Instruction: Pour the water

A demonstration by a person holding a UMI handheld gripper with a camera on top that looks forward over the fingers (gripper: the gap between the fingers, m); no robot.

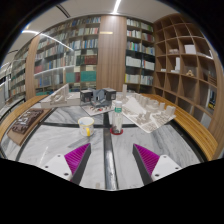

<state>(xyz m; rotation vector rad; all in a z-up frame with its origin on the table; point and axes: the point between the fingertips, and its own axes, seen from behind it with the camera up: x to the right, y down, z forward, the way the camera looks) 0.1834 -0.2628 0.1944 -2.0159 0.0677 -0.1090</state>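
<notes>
A clear water bottle [117, 116] with a green cap and a red base stands upright on the white marble table [150, 140], beyond my fingers and slightly right of the table's dark seam. A small yellowish cup [86, 127] stands to its left, apart from it. My gripper [112, 160] is open and empty, low over the table. Its magenta pads [76, 157] sit wide apart on either side of the seam. Nothing is between the fingers.
Beyond the bottle lie crumpled clear plastic sheets [150, 112] and small clutter [95, 98]. A dark framed board [24, 122] lies at the left. Curved wooden benches [198, 130] ring the table, with bookshelves [85, 50] behind.
</notes>
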